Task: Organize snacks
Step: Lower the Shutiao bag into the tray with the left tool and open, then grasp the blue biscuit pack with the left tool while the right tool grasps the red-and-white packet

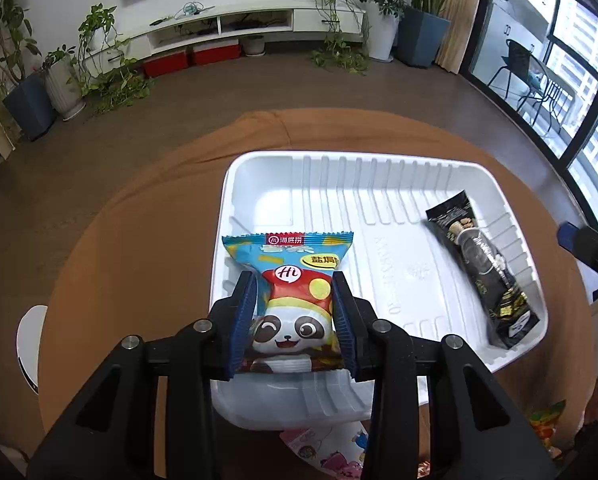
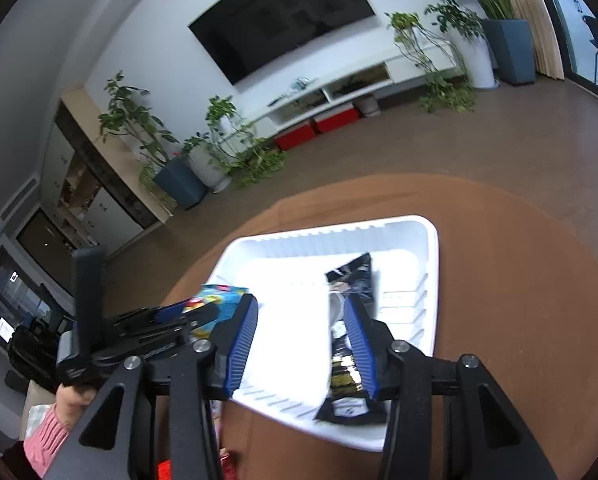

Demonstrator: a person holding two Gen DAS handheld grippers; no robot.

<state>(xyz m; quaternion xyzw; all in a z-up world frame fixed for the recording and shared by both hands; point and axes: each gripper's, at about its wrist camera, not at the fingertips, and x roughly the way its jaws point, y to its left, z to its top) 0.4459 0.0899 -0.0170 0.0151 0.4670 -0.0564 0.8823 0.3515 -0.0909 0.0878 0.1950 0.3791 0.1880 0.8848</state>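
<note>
My left gripper (image 1: 293, 280) is shut on a blue and red panda snack packet (image 1: 295, 300), its pads pinching the packet's sides over the near left part of the white ribbed tray (image 1: 339, 158). A long black snack packet (image 1: 487, 272) lies flat along the tray's right side. In the right wrist view my right gripper (image 2: 299, 300) stands open above the tray (image 2: 331, 228). The black packet (image 2: 353, 400) lies below its right finger, with no pad pressing on it. The left gripper (image 2: 171, 316) with the panda packet (image 2: 219, 300) shows at the left.
The tray rests on a round table under a brown cloth (image 1: 139, 240). Loose colourful packets (image 1: 331, 448) lie at the near table edge, with another (image 1: 547, 424) at the right. A hand in a pink sleeve (image 2: 47, 432) holds the left gripper. Potted plants and a TV cabinet stand far behind.
</note>
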